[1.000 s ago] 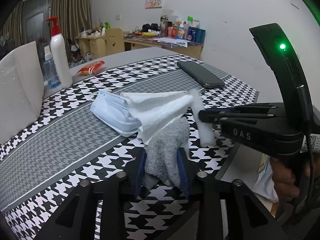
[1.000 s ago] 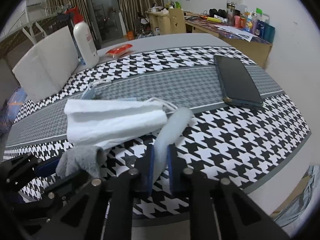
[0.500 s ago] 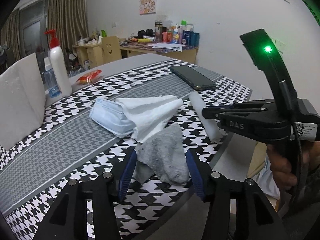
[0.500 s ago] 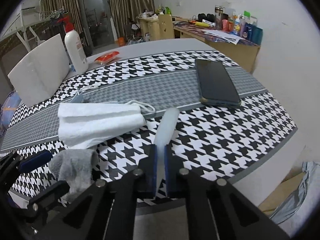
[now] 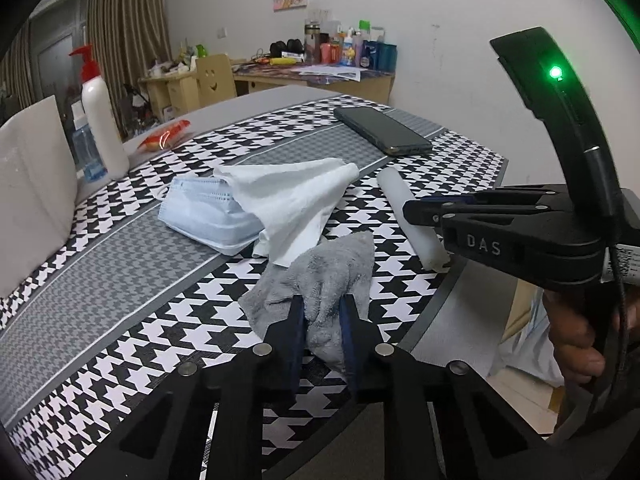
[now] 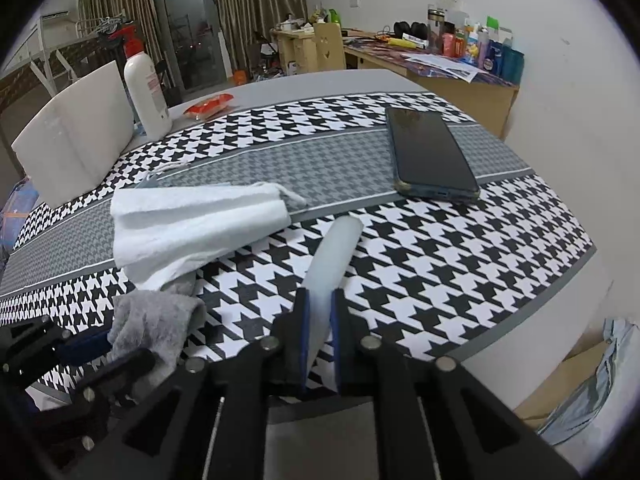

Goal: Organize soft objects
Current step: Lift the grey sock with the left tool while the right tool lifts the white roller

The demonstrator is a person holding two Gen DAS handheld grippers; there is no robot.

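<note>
L gripper (image 5: 322,322) jaws were clamped on grey sock (image 5: 324,276), its bulk bunched btwn & just ahead of them. R gripper (image 6: 320,312) jaws were clamped on white foam roll (image 6: 334,252), which ran fwd from them over worktop (image 6: 460,264). White cloth (image 5: 292,196) lay just beyond sock, over masks (image 5: 204,212).

Black plastic left claw (image 5: 322,320) with blue pads, silver screws; right claw (image 6: 320,312) lettered "DAS", green light

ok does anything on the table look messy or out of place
The white cloth lies crumpled, draped half over the face masks. Nothing looks spilled or damaged. The phone lies flat on the tablecloth.
</note>
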